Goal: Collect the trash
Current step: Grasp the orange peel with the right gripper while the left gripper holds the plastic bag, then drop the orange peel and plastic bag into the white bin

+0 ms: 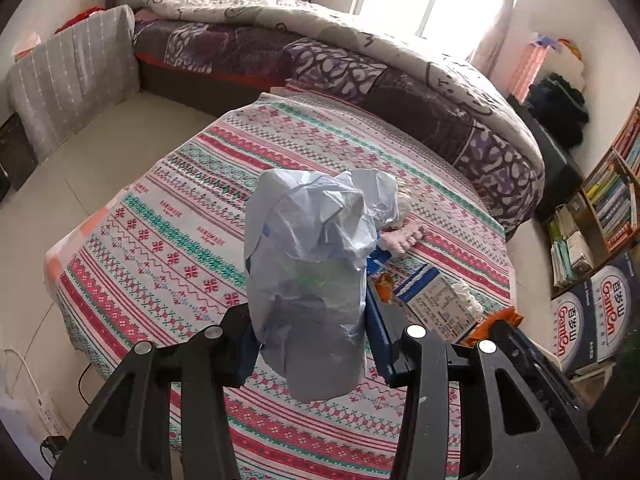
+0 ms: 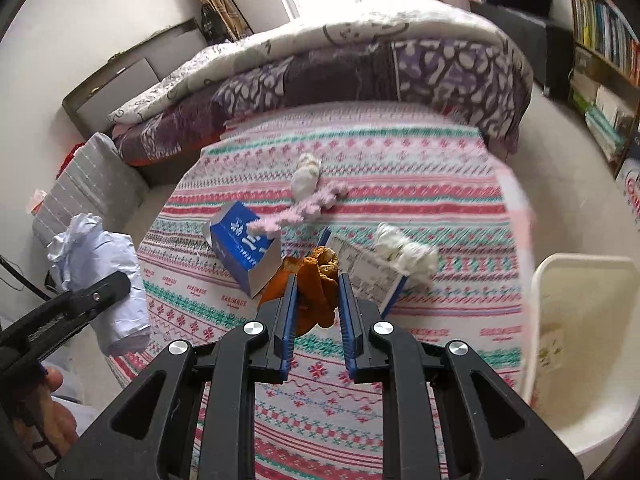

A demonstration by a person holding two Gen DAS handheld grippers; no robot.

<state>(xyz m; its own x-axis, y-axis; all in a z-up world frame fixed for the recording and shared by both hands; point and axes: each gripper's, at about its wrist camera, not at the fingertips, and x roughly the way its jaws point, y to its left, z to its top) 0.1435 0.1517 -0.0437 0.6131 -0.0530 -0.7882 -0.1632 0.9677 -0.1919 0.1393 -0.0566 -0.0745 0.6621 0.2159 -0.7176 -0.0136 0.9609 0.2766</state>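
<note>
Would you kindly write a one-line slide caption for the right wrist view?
Right gripper closed on an orange wrapper above the patterned tablecloth; white bin at right.

cartons: 2, blue-and-white carton (image 2: 244, 249) and printed carton (image 2: 370, 270) | tissue wads: 2, (image 2: 306, 174) and (image 2: 404, 250) | orange peel (image 2: 316, 284): 1 | pale blue bag (image 1: 310, 280): 1 | white bin (image 2: 584, 344): 1 | pink knit strip (image 2: 308, 208): 1

Right of the fingers, two stacked cartons (image 1: 592, 316) read "Ganten" with Chinese characters. The striped cloth (image 1: 168, 240) on the surface repeats "HANDMADE". The blue carton's (image 2: 244, 248) white characters stay unreadable.
</note>
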